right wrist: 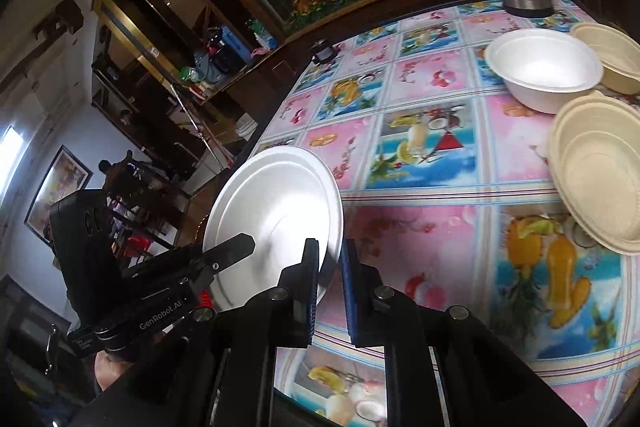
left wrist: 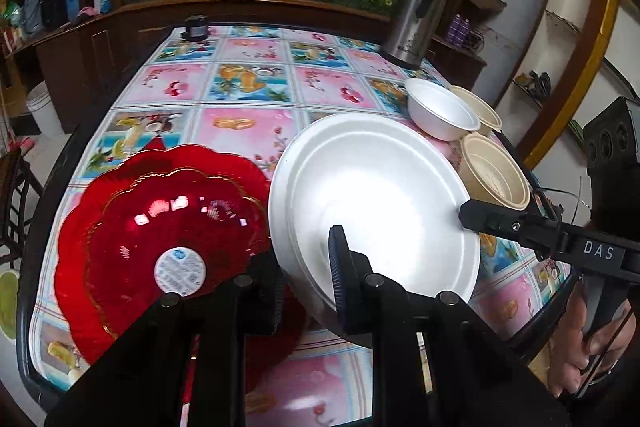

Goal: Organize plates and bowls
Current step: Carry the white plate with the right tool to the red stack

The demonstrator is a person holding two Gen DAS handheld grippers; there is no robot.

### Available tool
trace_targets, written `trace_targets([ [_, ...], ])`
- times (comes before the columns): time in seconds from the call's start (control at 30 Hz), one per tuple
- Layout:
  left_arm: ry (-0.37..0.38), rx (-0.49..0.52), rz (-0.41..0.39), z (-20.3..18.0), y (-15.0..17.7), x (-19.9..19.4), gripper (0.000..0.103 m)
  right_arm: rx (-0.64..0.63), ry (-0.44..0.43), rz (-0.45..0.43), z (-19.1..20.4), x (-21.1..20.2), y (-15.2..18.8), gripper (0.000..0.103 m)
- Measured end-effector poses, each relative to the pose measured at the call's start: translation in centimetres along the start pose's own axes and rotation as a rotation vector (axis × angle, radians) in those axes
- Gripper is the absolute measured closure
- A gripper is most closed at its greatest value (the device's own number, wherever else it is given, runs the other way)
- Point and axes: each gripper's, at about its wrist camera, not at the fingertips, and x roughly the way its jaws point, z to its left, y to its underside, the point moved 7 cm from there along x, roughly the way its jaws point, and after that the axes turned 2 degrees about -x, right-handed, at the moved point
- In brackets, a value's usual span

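A white foam plate (left wrist: 372,195) is held tilted above the table, over the edge of a red scalloped glass plate (left wrist: 160,227). My left gripper (left wrist: 304,275) grips the white plate's near rim; its right finger lies on the plate's face. My right gripper (right wrist: 329,283) pinches the same plate (right wrist: 276,211) at its right edge; it shows in the left wrist view (left wrist: 472,215) at the plate's far right rim. A white foam bowl (left wrist: 440,115) and two stacks of beige bowls (left wrist: 494,179) stand at the right.
The table has a colourful fruit-print cloth (left wrist: 248,123). A steel thermos jug (left wrist: 412,23) stands at the back right and a small dark jar (left wrist: 196,27) at the back edge. A wooden counter with a plant display lies behind.
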Motion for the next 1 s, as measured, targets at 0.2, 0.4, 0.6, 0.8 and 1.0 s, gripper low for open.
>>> trace_targets([
  [0.2, -0.024, -0.048, -0.025, 2.9, 0.1, -1.0, 0.086, -0.032, -0.013, 0.035, 2.5, 2.2, -0.1, 0.09],
  [0.4, -0.042, -0.096, -0.041, 5.7, 0.5, -1.8, 0.085, -0.059, -0.021, 0.062, 4.6, 4.2, -0.2, 0.09],
  [0.6, -0.067, -0.147, -0.049, 8.6, 0.9, -2.2, 0.085, -0.065, -0.035, 0.114, 6.4, 7.3, 0.0, 0.089],
  [0.8, -0.082, -0.178, -0.041, 10.5, 1.3, -1.9, 0.085, -0.071, -0.033, 0.149, 7.3, 9.3, 0.5, 0.089],
  [1.0, -0.09, -0.197, -0.022, 11.3, 1.7, -1.2, 0.085, -0.065, -0.023, 0.179, 7.2, 10.6, 0.8, 0.089],
])
